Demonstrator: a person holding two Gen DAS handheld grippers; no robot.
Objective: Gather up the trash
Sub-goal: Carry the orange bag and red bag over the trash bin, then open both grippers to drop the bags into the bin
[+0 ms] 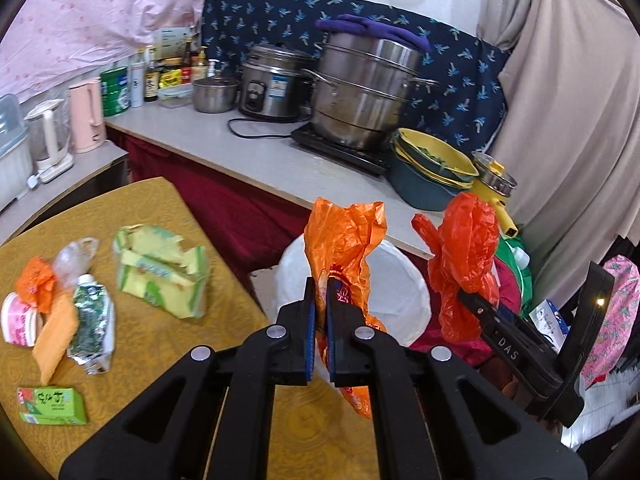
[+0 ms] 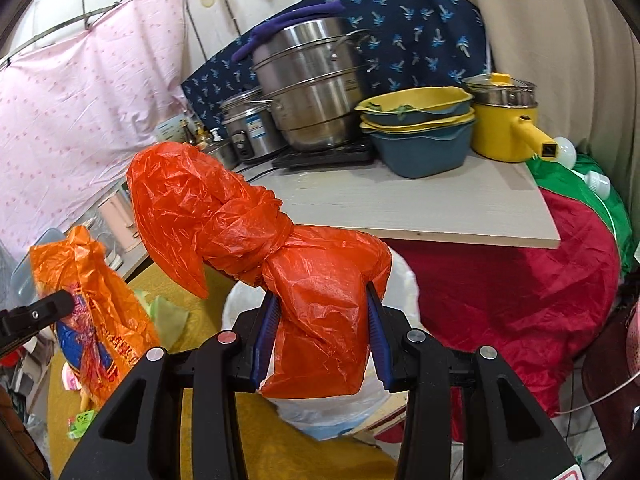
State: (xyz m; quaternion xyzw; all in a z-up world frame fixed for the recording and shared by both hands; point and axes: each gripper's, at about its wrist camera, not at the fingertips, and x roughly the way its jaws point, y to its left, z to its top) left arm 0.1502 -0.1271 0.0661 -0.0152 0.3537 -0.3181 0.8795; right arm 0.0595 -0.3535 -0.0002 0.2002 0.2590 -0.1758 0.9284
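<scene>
Tall steel steamer pot (image 1: 360, 92) on the counter (image 1: 248, 152), rice cooker (image 1: 272, 84) beside it, stacked yellow-and-blue basins (image 2: 420, 128), pink kettle (image 1: 86, 114), yellow saucepan (image 2: 504, 120)

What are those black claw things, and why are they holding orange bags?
They are two grabbing tools, and a person holds one in each hand. Each tool has a small camera looking forward along its two fingers, so you get one picture from the left tool and one from the right.

The left claw is squeezed shut on a printed orange bag. The right claw is pinching a knotted red-orange bag. Both bags hang over a bin lined with a white bag, because the job is collecting trash.

More trash lies on the yellow table: a torn yellow-green wrapper, a squashed silver-green tube, a green carton and a small orange scrap.

Behind, a counter holds a big steel pot.
</scene>
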